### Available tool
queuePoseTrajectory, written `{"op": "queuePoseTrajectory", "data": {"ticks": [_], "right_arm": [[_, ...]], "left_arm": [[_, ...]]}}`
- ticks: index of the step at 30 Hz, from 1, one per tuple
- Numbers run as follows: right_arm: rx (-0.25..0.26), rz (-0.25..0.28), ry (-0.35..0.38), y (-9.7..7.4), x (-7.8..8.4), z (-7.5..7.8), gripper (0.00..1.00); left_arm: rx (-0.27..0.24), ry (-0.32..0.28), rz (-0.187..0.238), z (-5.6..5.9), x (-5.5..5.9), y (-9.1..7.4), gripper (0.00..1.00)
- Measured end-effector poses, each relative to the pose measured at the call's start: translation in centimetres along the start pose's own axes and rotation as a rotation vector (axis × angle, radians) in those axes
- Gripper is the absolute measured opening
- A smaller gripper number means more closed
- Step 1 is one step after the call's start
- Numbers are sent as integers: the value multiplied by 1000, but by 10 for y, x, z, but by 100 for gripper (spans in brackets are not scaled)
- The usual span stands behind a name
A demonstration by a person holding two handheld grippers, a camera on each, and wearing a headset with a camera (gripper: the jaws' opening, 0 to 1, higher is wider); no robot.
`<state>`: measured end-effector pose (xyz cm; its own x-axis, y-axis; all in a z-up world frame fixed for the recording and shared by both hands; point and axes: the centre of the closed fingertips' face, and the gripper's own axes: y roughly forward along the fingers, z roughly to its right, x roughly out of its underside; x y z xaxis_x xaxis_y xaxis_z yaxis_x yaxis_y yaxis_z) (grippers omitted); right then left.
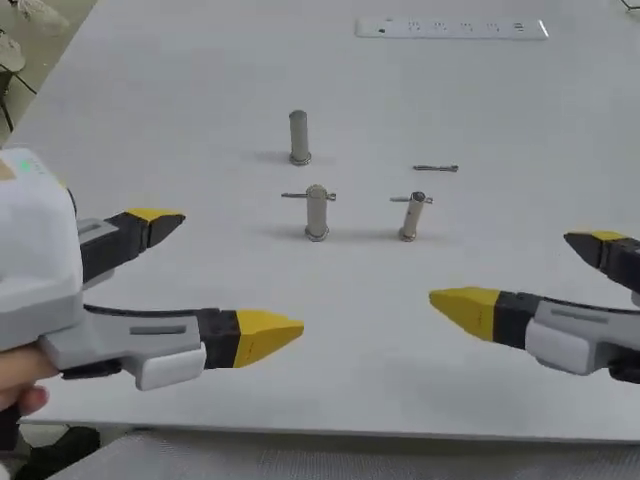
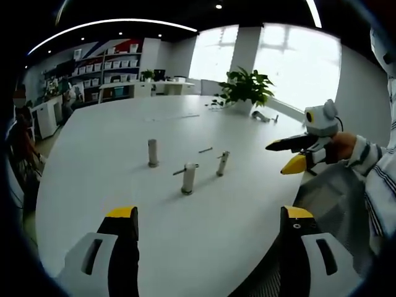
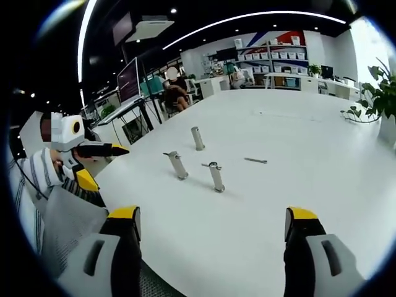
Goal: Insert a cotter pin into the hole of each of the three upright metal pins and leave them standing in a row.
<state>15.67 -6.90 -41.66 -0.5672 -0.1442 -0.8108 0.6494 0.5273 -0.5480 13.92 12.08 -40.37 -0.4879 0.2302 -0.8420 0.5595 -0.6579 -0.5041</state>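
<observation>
Both grippers hang low over the near edge of the white table (image 1: 480, 110), and both are empty. The left gripper (image 1: 225, 280) comes in from the left with its yellow-tipped jaws spread wide. Its own view shows bare tabletop in the gap between the two tips. The right gripper (image 1: 525, 268) mirrors it from the right, jaws just as far apart, gripping nothing. The two grippers sit well apart from each other and well short of the work.

Beyond them stand the three metal pins, each upright on its flanged base. The far pin (image 1: 299, 135) stands alone at the back, its top bare. Nearer, the near-left pin (image 1: 317, 215) has a fitted cotter pin (image 1: 300, 195) passing through its head and sticking out on both sides. Level with it to the right, the near-right pin (image 1: 410, 222) carries a second fitted cotter pin (image 1: 404, 199) through its top, and it looks slightly tilted in the head view.

One loose cotter pin (image 1: 436, 168) lies flat on the table, right of the far pin and just behind the near-right pin, touching neither. A white power strip (image 1: 450, 28) lies along the far side. In the left gripper view a potted plant (image 2: 244, 90) stands at the table's far end.
</observation>
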Motion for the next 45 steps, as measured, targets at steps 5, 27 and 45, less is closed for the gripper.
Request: {"op": "queuePoseTrajectory", "data": {"ticks": [5,27,45], "right_arm": [[-15,-5,9,2,0,-3,95],[9,25,37,-6,-6,10,93],[35,18,22,-10,-10,16,91]], "left_arm": [[-12,-11,-28,-6,0,2,92],[-55,10,11,-57,-57,28,89],[-71,65,24,-107,-90,83,79]]}}
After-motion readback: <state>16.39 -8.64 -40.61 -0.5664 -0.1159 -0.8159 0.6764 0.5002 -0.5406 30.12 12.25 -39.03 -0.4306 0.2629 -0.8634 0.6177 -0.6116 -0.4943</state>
